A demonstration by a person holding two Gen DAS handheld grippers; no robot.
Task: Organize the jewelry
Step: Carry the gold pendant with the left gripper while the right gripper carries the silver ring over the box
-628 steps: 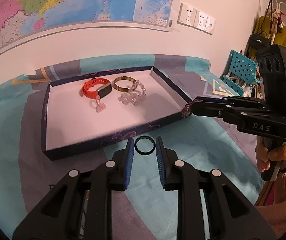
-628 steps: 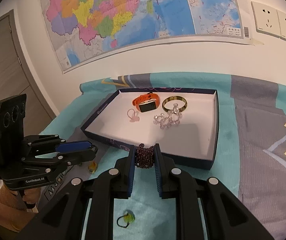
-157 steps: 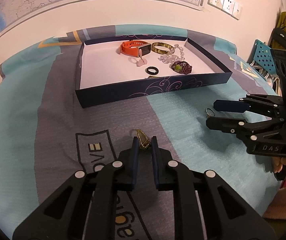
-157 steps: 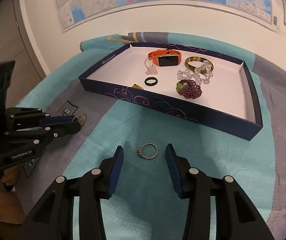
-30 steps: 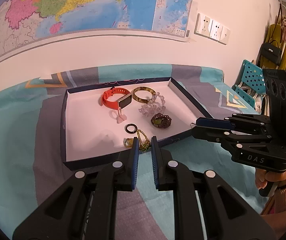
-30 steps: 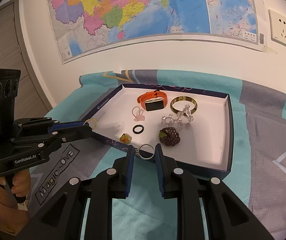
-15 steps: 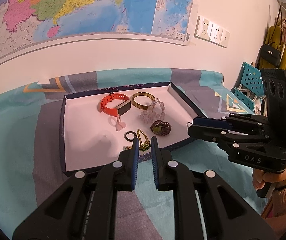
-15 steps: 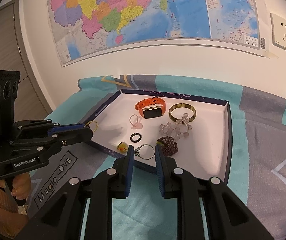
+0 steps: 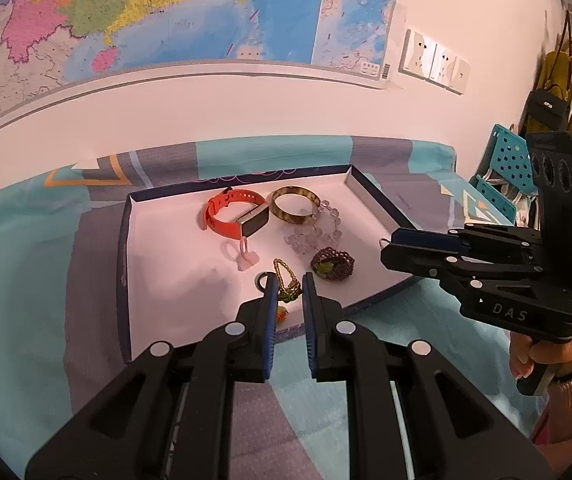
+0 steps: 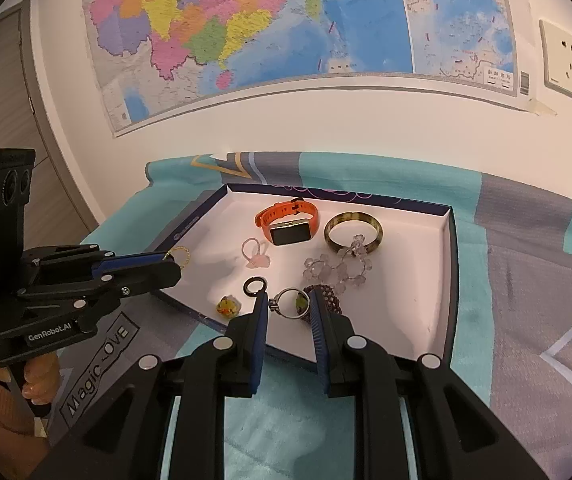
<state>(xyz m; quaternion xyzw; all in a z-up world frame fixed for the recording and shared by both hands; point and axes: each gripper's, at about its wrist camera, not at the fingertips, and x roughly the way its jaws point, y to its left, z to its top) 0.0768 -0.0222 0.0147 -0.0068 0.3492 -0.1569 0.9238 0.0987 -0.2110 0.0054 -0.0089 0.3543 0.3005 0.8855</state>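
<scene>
A dark blue tray [image 9: 124, 264] with a white floor lies on the patterned cloth. My left gripper [image 9: 286, 285] is shut on a thin gold chain [image 9: 285, 278], which hangs over the tray's near part beside a black ring [image 9: 261, 280]. My right gripper [image 10: 289, 303] is shut on a silver ring [image 10: 288, 304] above the tray's [image 10: 452, 280] near wall, in front of a dark red bead bracelet [image 10: 328, 298]. In the right wrist view the left gripper [image 10: 172, 262] holds the chain [image 10: 179, 255] at the tray's left corner.
Inside the tray lie an orange watch [image 10: 286, 224], a brown bangle [image 10: 353, 232], a clear bead bracelet [image 10: 338, 268], a pink ring [image 10: 254, 254], a black ring [image 10: 255, 285] and a yellow bead [image 10: 228, 306]. A hand [image 9: 534, 356] holds the right gripper [image 9: 386, 250].
Both grippers have edged forward, from over the tray's near wall to above its floor. Each keeps its piece, and nothing in the tray has shifted.
</scene>
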